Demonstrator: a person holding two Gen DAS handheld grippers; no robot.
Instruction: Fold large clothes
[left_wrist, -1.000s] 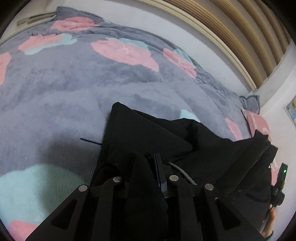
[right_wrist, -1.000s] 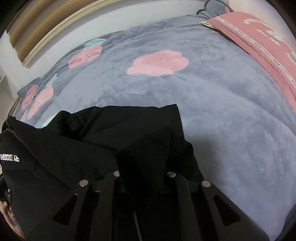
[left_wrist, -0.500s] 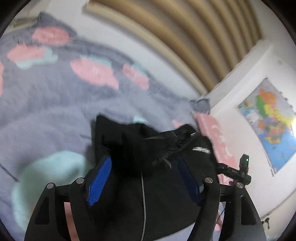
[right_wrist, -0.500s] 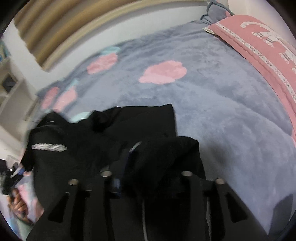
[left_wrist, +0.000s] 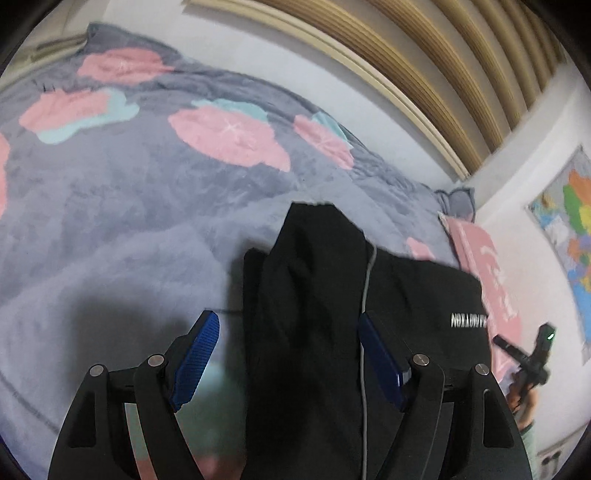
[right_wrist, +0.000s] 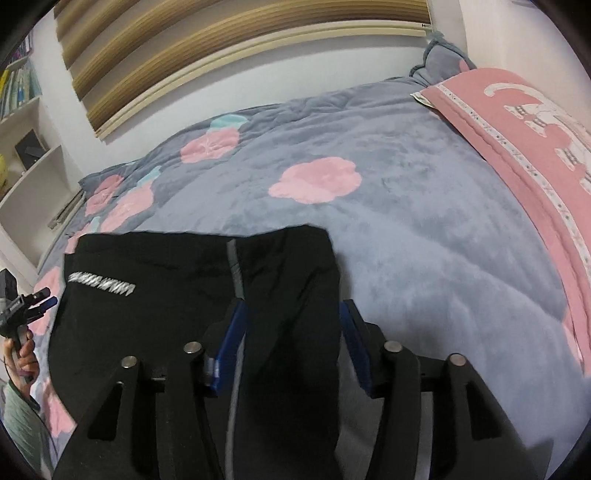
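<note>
Left wrist view: black garment (left_wrist: 314, 314) lay on the bed (left_wrist: 129, 221), long axis running straight ahead between wide-spread left gripper (left_wrist: 288, 343) fingers; right gripper (right_wrist: 291, 332) likewise wide, straddling its folded edge; neither gripped.

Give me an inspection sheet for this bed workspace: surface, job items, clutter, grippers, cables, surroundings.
Surface: grey blanket with pink and teal patches, covering the bed.
Job's things: black garment lying folded on the blanket, white lettering on its outer panel, grey zipper strip along one edge.
Clutter: pink pillow at the head of the bed.
Grippers: left gripper open, straddling a fold of the garment; right gripper open, likewise, blue pads apart.
Cables: nothing seen.
Surroundings: slatted blind, white shelves, wall map.
</note>
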